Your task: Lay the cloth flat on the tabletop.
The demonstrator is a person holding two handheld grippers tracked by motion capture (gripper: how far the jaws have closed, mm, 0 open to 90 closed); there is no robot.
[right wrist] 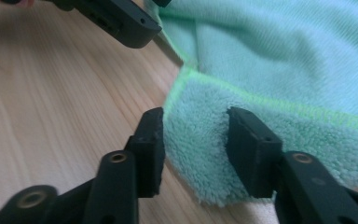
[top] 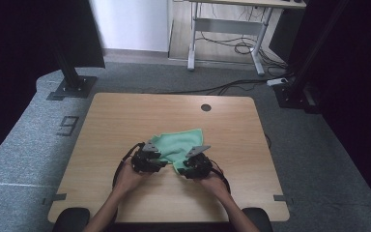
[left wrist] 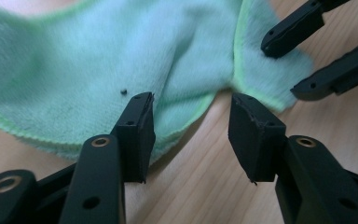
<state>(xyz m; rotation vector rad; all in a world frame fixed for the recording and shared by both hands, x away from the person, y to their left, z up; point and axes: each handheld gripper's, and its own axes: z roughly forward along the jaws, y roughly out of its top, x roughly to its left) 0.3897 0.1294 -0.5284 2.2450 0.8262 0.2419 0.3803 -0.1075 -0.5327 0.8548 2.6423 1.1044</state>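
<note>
A green cloth (top: pixel 179 143) is lying crumpled near the middle of the wooden tabletop (top: pixel 125 121), and both grippers are working at its near edge. The left gripper (left wrist: pixel 191 130) is sitting with its jaws apart; one jaw is over the hem of the cloth and the other is over bare wood, and nothing is being squeezed. The right gripper (right wrist: pixel 195 140) is reaching around a fluffy corner of the cloth, which is lying between its jaws, but I cannot tell if they are pinching it.
</note>
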